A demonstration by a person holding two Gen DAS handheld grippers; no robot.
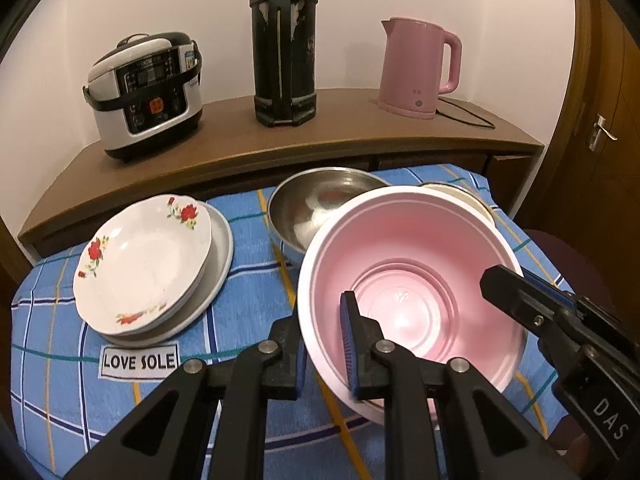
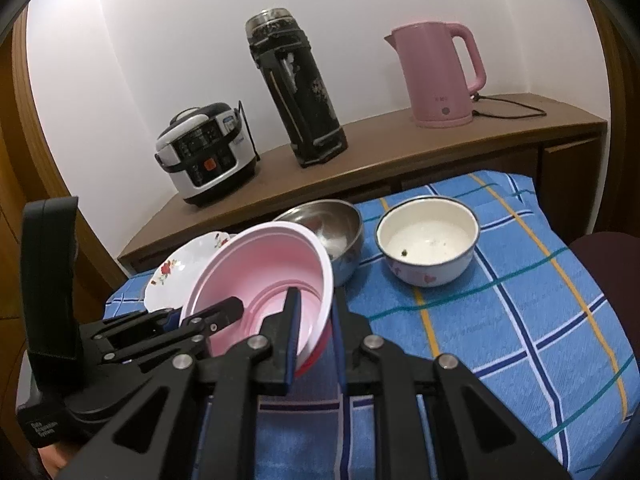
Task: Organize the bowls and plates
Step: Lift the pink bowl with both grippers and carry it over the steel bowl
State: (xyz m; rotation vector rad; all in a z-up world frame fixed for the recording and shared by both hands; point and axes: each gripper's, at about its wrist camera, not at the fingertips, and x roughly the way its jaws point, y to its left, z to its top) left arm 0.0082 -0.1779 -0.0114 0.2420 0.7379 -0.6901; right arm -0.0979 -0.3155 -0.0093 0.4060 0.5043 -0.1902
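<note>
Above the blue checked cloth [image 1: 60, 360], the pink bowl [image 1: 412, 264] hung between two tools, its rim pinched on opposite sides. The left hand-held gripper [image 1: 324, 344] was clamped narrow on the near-left rim, one finger inside the wall and one outside; the right hand-held gripper [image 2: 314, 340] gripped the other side of the rim in the same way. Two grips probably suited a wide, light plastic bowl that would tip or flex if held at one edge alone. It sat slightly tilted and seemed clear of the cloth, though its underside was hidden.

Just behind it stood the steel bowl [image 1: 320, 204], the likely place to nest it, or an obstacle if the pink bowl was bound elsewhere. The enamel bowl [image 2: 428, 240] sat to the right, apart from the steel one. On the left, the flowered plate [image 1: 144, 264] lay already stacked on a plain plate [image 1: 222, 256]. On the wooden counter [image 1: 224, 136] behind stood a rice cooker [image 1: 148, 96], a dark flask [image 1: 284, 44] and a pink kettle [image 1: 416, 68], well out of the way.
</note>
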